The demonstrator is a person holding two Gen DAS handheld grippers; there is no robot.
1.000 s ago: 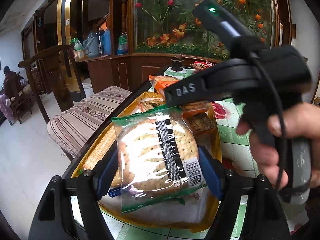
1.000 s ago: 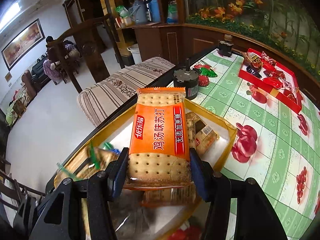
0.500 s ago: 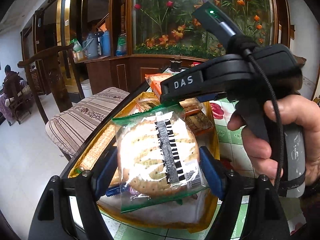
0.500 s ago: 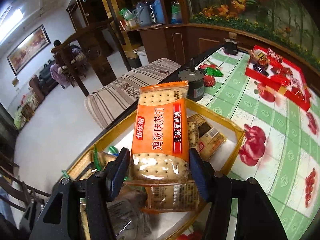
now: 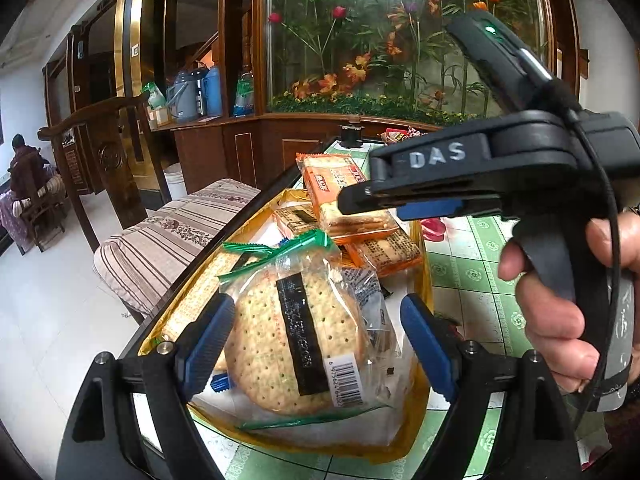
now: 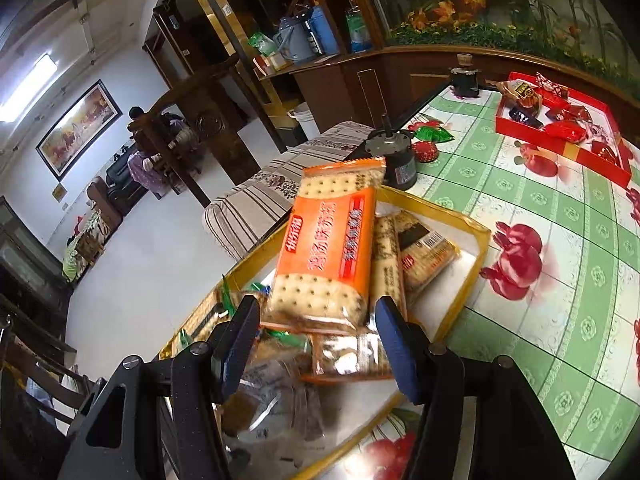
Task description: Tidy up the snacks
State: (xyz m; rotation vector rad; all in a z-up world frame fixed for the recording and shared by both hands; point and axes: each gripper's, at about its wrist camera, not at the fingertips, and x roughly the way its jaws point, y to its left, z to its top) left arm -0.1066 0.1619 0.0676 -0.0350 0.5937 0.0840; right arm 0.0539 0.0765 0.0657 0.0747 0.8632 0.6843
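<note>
A clear pack of round crackers (image 5: pixel 296 336) with green ends lies in the yellow tray (image 5: pixel 424 272). My left gripper (image 5: pixel 316 308) straddles it with its jaws opening, and the right pad stands clear of the wrapper. An orange cracker pack (image 6: pixel 332 240) rests tilted on other packs in the same tray (image 6: pixel 480 240). My right gripper (image 6: pixel 316 304) is shut on its near end, close to the fingertips. In the left wrist view the same orange pack (image 5: pixel 332 176) shows under the right tool, held by a hand (image 5: pixel 560 320).
A red tray (image 6: pixel 560 150) of wrapped sweets sits at the far right of the green checked tablecloth (image 6: pixel 560 280). A dark cylinder (image 6: pixel 396 160) stands just beyond the yellow tray. A striped cushioned bench (image 6: pixel 256 200) runs along the table's left edge.
The left jaws have widened off the round cracker pack, which now lies lower in the tray. The right gripper has swung and the orange pack has come down onto the pile, leaning right.
</note>
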